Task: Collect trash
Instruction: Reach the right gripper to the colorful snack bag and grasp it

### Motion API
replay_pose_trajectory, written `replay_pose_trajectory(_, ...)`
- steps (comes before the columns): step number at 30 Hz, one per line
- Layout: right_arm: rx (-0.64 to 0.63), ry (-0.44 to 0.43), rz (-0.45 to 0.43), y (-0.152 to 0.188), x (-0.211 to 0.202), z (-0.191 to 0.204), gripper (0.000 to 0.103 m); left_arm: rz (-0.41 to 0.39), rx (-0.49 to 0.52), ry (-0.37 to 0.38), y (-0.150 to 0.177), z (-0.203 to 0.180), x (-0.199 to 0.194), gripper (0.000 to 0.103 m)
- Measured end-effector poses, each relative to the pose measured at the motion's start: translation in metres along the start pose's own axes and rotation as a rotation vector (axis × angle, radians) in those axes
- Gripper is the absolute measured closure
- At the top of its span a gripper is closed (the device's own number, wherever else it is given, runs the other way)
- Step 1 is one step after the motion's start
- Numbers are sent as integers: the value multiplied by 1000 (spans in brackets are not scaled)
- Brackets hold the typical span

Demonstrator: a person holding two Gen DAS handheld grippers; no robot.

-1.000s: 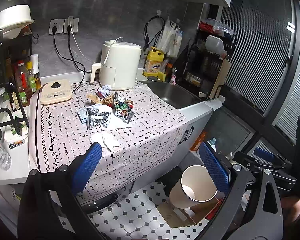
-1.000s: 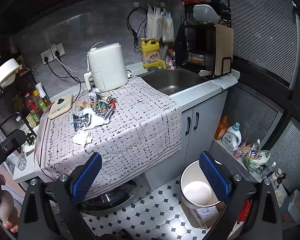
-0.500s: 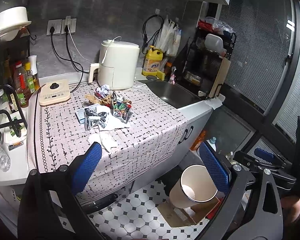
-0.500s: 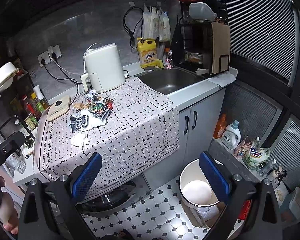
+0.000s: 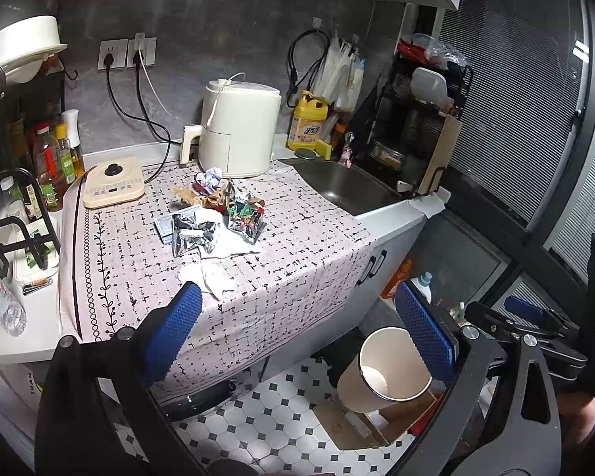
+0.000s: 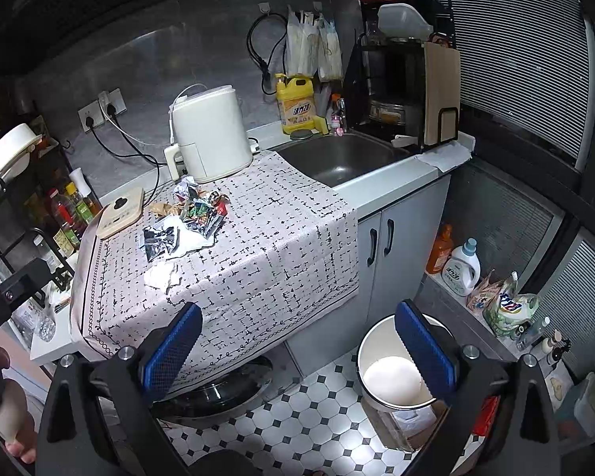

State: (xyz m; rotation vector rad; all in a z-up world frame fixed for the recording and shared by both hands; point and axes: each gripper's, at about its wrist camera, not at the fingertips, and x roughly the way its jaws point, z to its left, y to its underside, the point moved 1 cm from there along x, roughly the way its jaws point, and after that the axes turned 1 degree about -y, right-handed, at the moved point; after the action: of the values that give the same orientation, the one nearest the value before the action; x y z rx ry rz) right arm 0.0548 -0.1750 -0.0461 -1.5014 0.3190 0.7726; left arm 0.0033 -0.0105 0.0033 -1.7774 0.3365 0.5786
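Note:
A pile of trash (image 5: 214,214) lies on the patterned cloth (image 5: 297,254) over the counter: foil wrappers, coloured snack bags, brown paper and white tissue. It also shows in the right wrist view (image 6: 186,222). A crumpled white tissue (image 5: 210,277) lies nearer the front edge. A white waste bin (image 6: 392,369) stands on the tiled floor below the counter, and shows in the left wrist view (image 5: 384,369). My left gripper (image 5: 297,329) is open and empty, well short of the pile. My right gripper (image 6: 297,341) is open and empty, above the floor.
A white air fryer (image 5: 238,131) stands behind the trash, a cream induction hob (image 5: 115,188) to its left, a sink (image 6: 337,158) to the right. Bottles fill a rack (image 5: 47,158) at far left. Detergent bottles (image 6: 460,265) and cardboard (image 5: 377,420) sit on the floor.
Both grippers have shifted slightly; the left view has drifted a little closer to the counter. Nothing was taken hold of and the trash has not moved.

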Motion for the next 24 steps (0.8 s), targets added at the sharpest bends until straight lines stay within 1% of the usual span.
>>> replay_pose_trajectory(5, -3, -5, 14, -1, 7, 2, 8, 9, -21, -19, -2, 7, 3, 6)
replay_pose_trajectory(8, -32, -25, 29, -3, 16, 11, 8, 8, -35, -31, -3, 16, 2, 6)
replay_pose_trajectory(13, -66, -63, 46, -7, 35, 30, 8, 15, -81, -79, -1, 41, 4, 6)
replay_pose_trajectory(17, -93, -94, 60, -8, 53, 48, 8, 28, -122, -97, 0, 63, 11, 6)
replay_pose_trajectory(20, -109, -111, 85, -9, 72, 61, 11, 35, -135, -111, 1, 78, 21, 6)
replay_pose_trajectory(24, -109, -121, 122, -16, 99, 72, 15, 62, -159, -103, 0, 98, 51, 7)
